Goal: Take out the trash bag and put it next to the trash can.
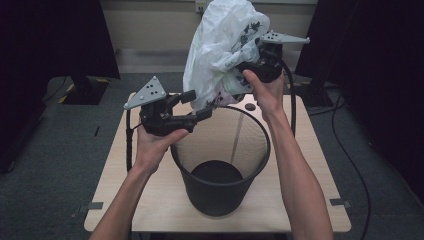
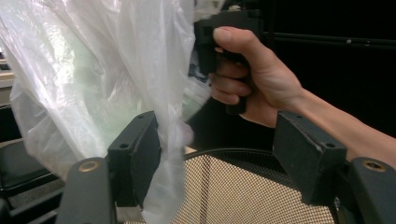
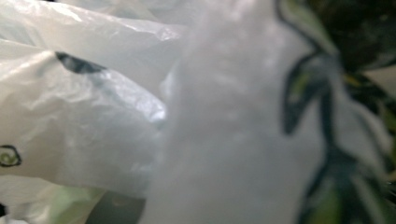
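Bag (image 3: 93,116): white, crinkled, printed | right hand-held gripper (image 1: 250,62): grip unclear | left hand-held gripper (image 2: 215,154): agape

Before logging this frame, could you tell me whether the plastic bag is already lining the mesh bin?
No, the plastic bag hangs bunched above the mesh bin, whose inside is bare.

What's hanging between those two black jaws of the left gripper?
A fold of the white plastic bag hangs by one jaw of the open left gripper; behind the gap is the mesh bin. The left gripper view shows it.
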